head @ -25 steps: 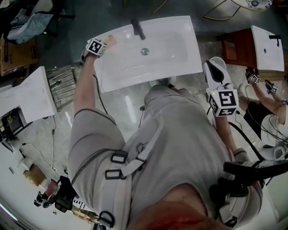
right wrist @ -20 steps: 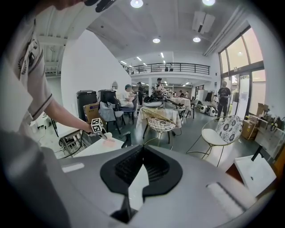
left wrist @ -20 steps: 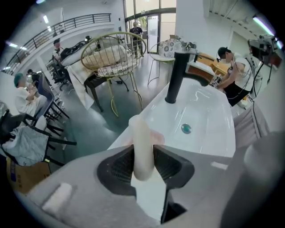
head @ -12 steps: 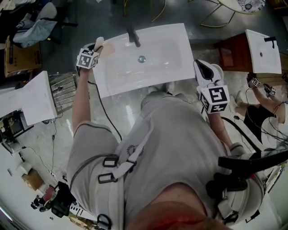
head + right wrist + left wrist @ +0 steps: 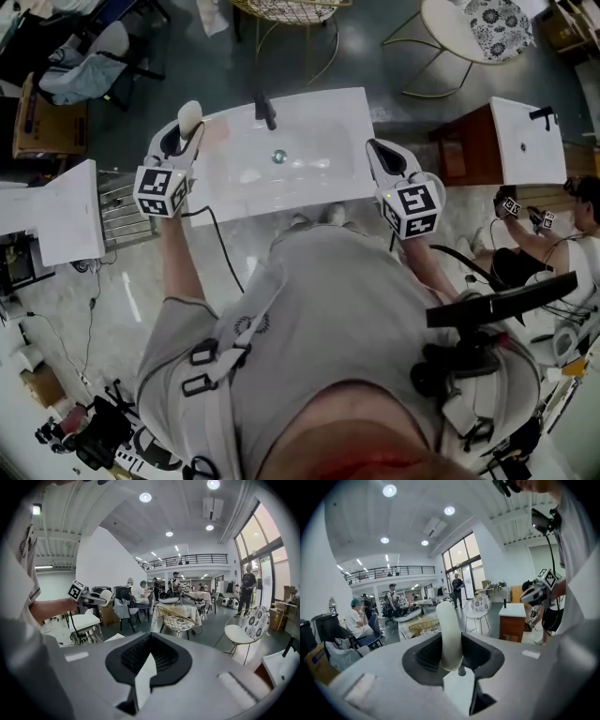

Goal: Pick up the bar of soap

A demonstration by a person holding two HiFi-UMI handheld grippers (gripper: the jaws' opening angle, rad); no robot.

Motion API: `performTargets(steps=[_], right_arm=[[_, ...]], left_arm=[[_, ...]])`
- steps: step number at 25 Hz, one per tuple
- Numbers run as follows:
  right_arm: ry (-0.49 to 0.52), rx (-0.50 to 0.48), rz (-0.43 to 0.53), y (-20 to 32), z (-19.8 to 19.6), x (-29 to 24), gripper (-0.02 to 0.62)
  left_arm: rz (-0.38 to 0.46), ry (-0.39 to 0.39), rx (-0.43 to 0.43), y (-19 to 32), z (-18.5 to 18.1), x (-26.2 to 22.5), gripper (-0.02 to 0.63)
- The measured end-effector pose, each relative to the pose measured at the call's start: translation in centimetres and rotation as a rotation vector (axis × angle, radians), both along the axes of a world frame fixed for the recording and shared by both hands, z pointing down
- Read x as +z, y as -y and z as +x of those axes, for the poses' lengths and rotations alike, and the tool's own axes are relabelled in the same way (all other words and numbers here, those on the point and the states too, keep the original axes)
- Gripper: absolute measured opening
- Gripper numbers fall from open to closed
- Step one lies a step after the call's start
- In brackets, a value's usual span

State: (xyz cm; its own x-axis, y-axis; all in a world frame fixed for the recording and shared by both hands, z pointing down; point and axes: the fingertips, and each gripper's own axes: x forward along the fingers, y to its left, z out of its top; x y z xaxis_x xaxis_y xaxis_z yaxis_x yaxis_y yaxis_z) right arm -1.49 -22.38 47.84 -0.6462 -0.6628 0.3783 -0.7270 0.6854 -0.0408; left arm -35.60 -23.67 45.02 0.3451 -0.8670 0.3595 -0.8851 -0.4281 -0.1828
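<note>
Your left gripper [image 5: 184, 139] is pinching the soap [image 5: 189, 117], the white bar clamped edge-on between the jaws and sticking out past their tips. In the head view it sits at the left edge of the sink [image 5: 309, 187], left of the tap [image 5: 265, 110]. Your right gripper [image 5: 378, 153] has its jaws pressed together with nothing between them, and it is at the sink's right edge, well apart from the soap.
</note>
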Motion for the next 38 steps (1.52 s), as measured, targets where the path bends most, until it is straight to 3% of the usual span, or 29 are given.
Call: performTargets(steps=[4, 8, 19, 28, 31, 33, 38], right_arm=[[0.010, -0.023, -0.002, 0.8, 0.0, 0.0, 0.003], [0.010, -0.058, 0.006, 1.3, -0.3, 0.2, 0.003], [0.026, -0.090, -0.007, 1.4, -1.8, 1.0, 0.003], [0.046, -0.109, -0.003, 0.2, -1.3, 0.4, 0.002], [0.062, -0.099, -0.011, 0.4, -0.5, 0.3, 0.002], [0.059, -0.077, -0.018, 0.5, 0.2, 0.2, 0.002], [0.049, -0.010, -0.022, 0.6, 2.4, 0.2, 0.002]], left_arm=[[0.142, -0.124, -0.043, -4.0, 3.1, -5.3, 0.114], [0.256, -0.213, -0.084, -6.5, 3.8, -8.2, 0.114], [0.250, -0.261, -0.104, -7.2, 2.9, -7.5, 0.114], [0.187, -0.317, -0.090, -5.1, 3.2, -5.3, 0.114], [0.149, -0.385, -0.092, -3.5, 3.1, -3.3, 0.114], [0.082, -0.421, -0.102, -1.8, 2.6, -0.6, 0.114], [-0.192, -0.445, -0.138, 2.8, 1.8, 11.4, 0.114]])
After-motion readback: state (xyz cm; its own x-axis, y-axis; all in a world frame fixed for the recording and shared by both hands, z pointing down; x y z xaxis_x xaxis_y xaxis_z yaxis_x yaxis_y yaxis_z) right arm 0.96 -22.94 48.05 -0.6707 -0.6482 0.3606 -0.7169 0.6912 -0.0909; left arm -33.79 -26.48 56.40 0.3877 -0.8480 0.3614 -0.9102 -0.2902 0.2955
